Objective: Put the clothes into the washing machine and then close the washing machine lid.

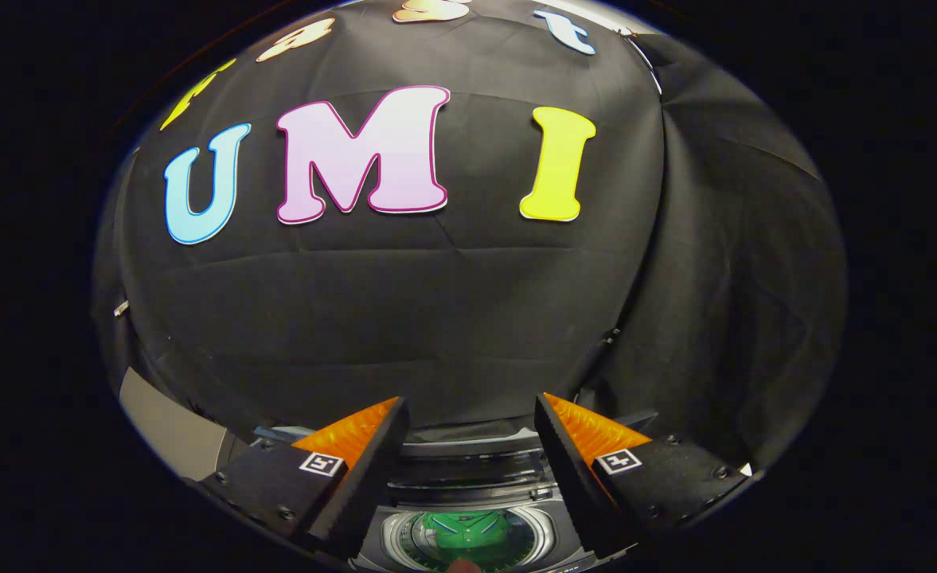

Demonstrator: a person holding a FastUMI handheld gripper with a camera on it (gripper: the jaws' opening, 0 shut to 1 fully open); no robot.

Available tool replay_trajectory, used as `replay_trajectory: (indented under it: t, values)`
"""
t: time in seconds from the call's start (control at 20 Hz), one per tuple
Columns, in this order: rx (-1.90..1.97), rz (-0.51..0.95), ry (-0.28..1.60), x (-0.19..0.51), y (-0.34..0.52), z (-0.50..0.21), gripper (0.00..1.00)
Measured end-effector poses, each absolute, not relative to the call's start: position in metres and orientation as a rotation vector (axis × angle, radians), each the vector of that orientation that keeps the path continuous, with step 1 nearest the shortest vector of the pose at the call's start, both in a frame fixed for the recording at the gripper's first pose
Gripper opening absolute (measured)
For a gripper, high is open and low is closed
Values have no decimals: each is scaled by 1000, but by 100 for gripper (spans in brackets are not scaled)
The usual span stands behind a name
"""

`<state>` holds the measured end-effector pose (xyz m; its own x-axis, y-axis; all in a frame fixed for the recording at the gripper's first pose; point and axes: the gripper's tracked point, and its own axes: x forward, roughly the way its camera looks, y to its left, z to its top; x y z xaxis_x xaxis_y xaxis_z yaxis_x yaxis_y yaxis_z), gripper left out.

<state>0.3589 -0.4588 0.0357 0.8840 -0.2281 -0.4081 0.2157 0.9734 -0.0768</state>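
I hold my gripper (468, 414) level and high, aimed forward, its two fingers (361, 469) reaching up out of the bottom of the view. The fingers stand well apart with an open gap between their tips, and nothing is pinched or touched by either one. Each finger tapers to a pointed wedge, and each carries a small square marker on its body.
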Motion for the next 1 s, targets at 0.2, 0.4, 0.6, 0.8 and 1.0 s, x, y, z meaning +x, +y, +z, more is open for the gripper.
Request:
replay_trajectory:
  t: [0.2,0.4,0.6,0.8,1.0]
  values:
    - [-23,-234,466,382,-462,17,99]
    - [-36,-236,536,390,-468,-9,99]
    - [-22,-238,587,383,-472,-25,100]
    - [-33,-226,568,369,-472,-23,100]
    - [-35,-223,539,347,-470,-22,100]
